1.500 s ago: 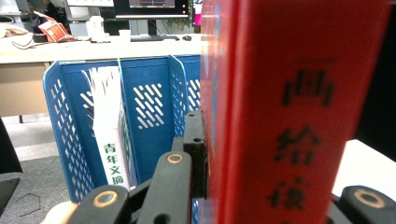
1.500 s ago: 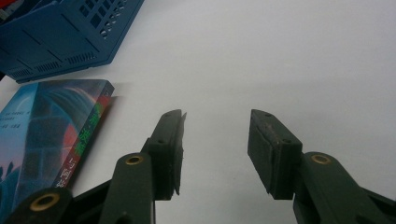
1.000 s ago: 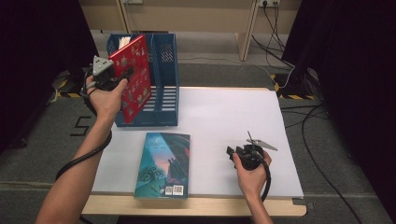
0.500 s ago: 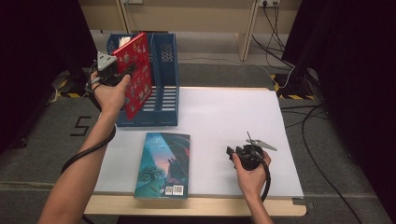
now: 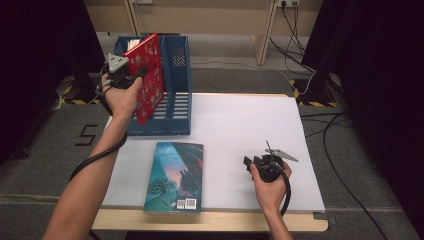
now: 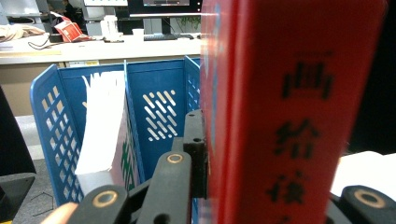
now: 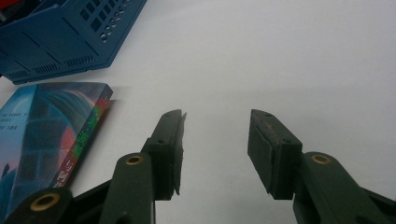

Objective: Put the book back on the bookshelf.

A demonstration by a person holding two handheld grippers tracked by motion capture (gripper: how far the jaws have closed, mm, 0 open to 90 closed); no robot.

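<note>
**Red book at blue file rack**

Left gripper [image 5: 131, 75]: clamped on red hardcover book [image 5: 148, 75], held upright over blue plastic slotted file rack [image 5: 177, 107]. Right gripper [image 7: 215, 149]: jaws apart, empty, resting on white tabletop [image 5: 240, 125] near flat-lying teal-covered book [image 5: 175, 175].

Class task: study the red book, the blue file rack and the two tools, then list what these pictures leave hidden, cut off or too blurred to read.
- Red book: in the left tool view its spine characters are blurred and cut by the bottom edge.
- Blue file rack: in the high view the red book and left tool hide part of it.
- Teal book: the right tool view's left edge cuts it; its print is too small.
- Right tool: open over bare table.
</note>
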